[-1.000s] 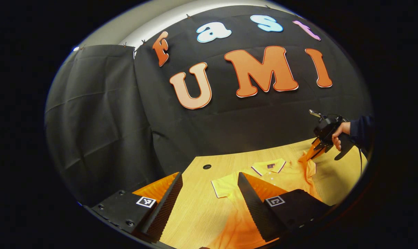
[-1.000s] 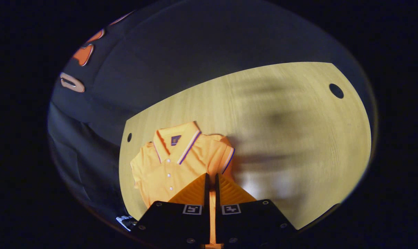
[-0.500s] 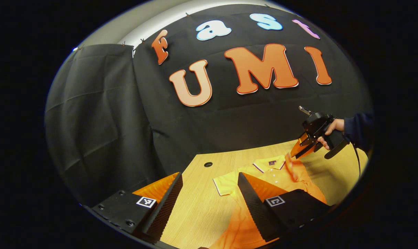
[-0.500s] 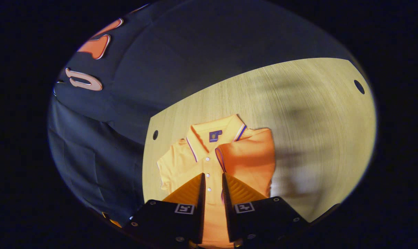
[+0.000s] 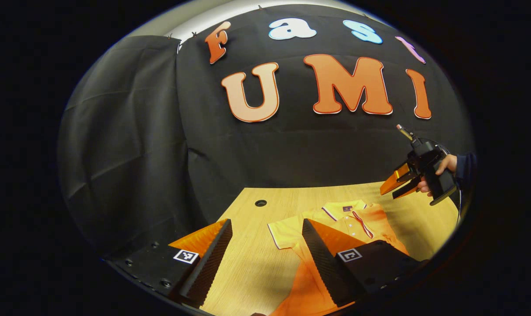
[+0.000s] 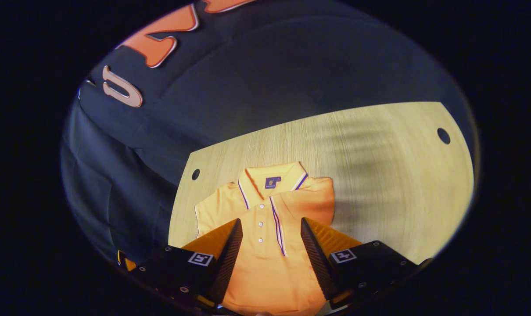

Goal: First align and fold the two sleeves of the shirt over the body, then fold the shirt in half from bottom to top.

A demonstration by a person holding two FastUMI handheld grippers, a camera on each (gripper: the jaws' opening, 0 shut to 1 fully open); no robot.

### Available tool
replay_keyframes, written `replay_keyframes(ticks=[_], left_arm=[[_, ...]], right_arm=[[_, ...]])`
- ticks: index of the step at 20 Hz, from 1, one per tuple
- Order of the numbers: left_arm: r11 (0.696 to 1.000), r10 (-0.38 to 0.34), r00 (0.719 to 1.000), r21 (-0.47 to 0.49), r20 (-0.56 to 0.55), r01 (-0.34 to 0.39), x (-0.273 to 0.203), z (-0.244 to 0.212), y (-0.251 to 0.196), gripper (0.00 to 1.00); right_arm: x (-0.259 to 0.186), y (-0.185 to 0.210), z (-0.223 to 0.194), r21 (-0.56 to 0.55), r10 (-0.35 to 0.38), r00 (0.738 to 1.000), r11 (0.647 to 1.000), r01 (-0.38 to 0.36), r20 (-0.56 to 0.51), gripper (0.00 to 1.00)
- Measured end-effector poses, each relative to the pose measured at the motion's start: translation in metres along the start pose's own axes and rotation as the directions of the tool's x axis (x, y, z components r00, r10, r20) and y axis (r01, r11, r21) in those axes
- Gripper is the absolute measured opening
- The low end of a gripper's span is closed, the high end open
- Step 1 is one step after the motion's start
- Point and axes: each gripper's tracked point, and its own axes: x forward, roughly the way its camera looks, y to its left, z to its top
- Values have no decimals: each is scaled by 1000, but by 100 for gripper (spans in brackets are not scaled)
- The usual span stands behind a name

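An orange polo shirt [image 6: 265, 206] lies flat on the wooden table [image 6: 379, 175], collar toward the wall. Its right sleeve [image 6: 309, 202] is folded over the body, the striped cuff edge running beside the button placket. The other sleeve [image 5: 283, 228] lies spread out to the side. My right gripper [image 6: 271, 220] hovers open above the shirt's chest, holding nothing. It also appears in the left gripper view, my right gripper [image 5: 395, 186] in a hand [image 5: 443, 169] raised above the table's right side. My left gripper [image 5: 266, 221] stands open, low over the table beside the spread sleeve.
The tabletop has a round cable hole [image 5: 260, 202] near the back left and another hole [image 6: 443, 135] at the far side. Black cloth walls close the booth behind and left of the table. Bare wood surrounds the shirt.
The right gripper carried the right sleeve across the body, opened and let it go, then rose and drew back. The left gripper stayed open and barely shifted.
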Motion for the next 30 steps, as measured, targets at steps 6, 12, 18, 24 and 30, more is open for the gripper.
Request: replay_keyframes(ticks=[6,12,18,24,30], left_arm=[[992,-124,989,-25,-78,122,72,-10,14,99],[975,-223,946,-61,-235,214,144,-42,11,99],[955,-294,850,-153,-436,252,199,-83,0,100],[949,-315,725,-197,-613,246,246,-121,-13,98],[968,-251,597,-188,-762,168,275,-164,-21,99]], right_arm=[[-54,3,-1,1,-112,981,994,113,156,88],[-107,22,-20,8,-189,943,981,194,274,88],[-167,33,-49,18,-303,863,946,324,404,90],[-209,44,-88,58,-369,821,922,384,434,92],[-258,45,-117,72,-433,764,887,457,478,93]])
